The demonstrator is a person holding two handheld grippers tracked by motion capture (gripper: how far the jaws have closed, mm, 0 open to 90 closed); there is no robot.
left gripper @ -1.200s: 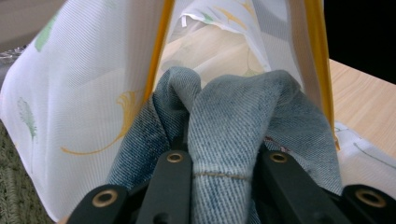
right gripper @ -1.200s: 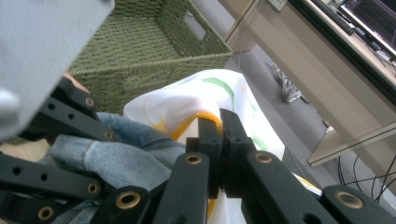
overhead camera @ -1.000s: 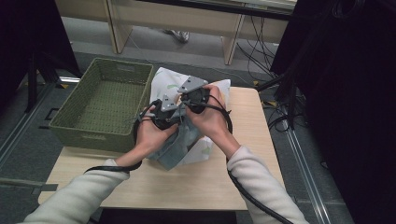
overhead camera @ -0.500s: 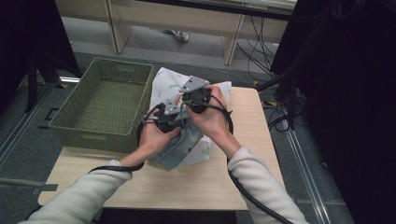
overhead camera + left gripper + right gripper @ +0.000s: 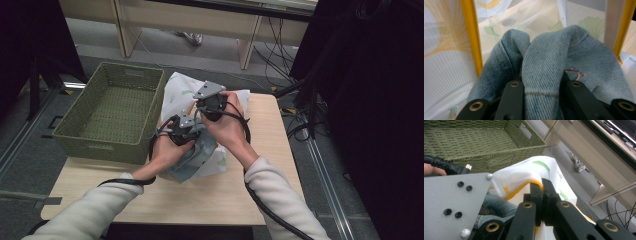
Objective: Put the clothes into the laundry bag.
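- Near the desk's (image 5: 150,200) far edge, beside the green basket (image 5: 112,110), denim cloth (image 5: 554,65) is clamped by the left tool (image 5: 543,86), its jaws lately easing.
- The patterned bag's (image 5: 524,177) yellow-trimmed rim is pinched by the closed right tool (image 5: 543,192).

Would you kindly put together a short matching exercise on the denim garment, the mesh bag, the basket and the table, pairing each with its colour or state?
Things:
1. denim garment
2. mesh bag
3. basket
4. table

Descriptions:
A. green woven, nothing inside it
B. pale wood, bearing everything
C. blue, gripped between the left gripper's jaws
D. white with leaf print and yellow trim, pinched by the right gripper

Pairs: 1-C, 2-D, 3-A, 4-B
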